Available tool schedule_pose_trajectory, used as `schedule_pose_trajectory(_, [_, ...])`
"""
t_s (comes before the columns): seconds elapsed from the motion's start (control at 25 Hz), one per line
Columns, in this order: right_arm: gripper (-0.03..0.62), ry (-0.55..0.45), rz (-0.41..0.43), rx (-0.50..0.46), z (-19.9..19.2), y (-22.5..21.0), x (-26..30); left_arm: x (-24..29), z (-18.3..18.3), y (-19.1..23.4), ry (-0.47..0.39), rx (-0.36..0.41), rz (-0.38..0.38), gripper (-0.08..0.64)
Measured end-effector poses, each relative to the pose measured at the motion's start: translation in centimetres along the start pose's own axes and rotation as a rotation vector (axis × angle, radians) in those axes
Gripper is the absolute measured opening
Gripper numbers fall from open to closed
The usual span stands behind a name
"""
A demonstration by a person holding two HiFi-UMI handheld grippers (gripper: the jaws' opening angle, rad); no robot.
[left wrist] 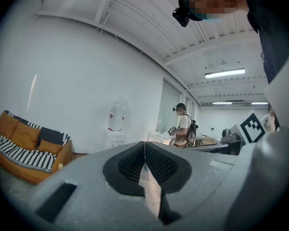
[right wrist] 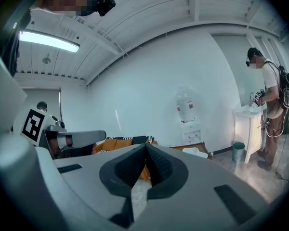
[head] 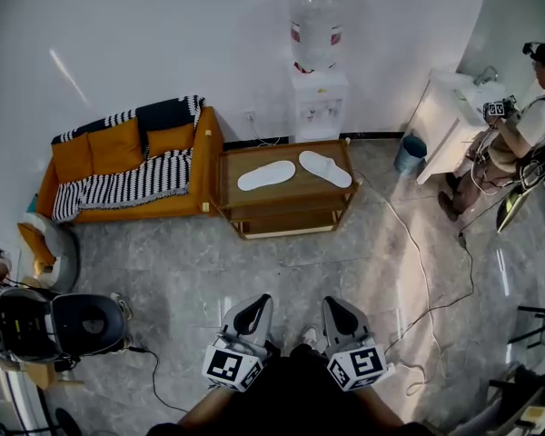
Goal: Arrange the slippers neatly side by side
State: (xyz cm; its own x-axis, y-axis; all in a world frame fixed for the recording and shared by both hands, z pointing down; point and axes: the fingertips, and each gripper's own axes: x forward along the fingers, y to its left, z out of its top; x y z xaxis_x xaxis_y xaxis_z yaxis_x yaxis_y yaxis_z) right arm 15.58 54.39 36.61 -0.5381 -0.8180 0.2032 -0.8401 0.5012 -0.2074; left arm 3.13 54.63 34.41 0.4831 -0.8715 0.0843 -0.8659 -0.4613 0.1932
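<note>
Two white slippers lie on a low wooden table (head: pixel 227 166) far ahead: the left slipper (head: pixel 265 175) and the right slipper (head: pixel 325 168), angled apart with their toes spread outward. In the right gripper view one slipper (right wrist: pixel 196 151) shows small on the table. My left gripper (head: pixel 251 315) and right gripper (head: pixel 341 313) are held close to my body near the bottom of the head view, well short of the table. Both are shut with nothing between the jaws: the left gripper (left wrist: pixel 144 154) and right gripper (right wrist: pixel 145 154) show pads meeting.
An orange sofa (head: pixel 127 175) with striped blanket stands left of the table. A water dispenser (head: pixel 316 71) is against the wall behind it. Another person (head: pixel 518 139) stands at a white counter (head: pixel 450 116) on the right. Cables (head: pixel 427 280) trail across the tiled floor. A small bin (head: pixel 409 154) sits nearby.
</note>
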Motion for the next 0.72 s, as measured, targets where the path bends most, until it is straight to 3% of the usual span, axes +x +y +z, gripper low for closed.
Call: schedule_pose_trajectory(0.72, [0.012,0.032,0.104,-0.019,-1.3,-5.2,-1.5,3.1,-2.2,-5.5,0.030,-0.001,0.085,0.017])
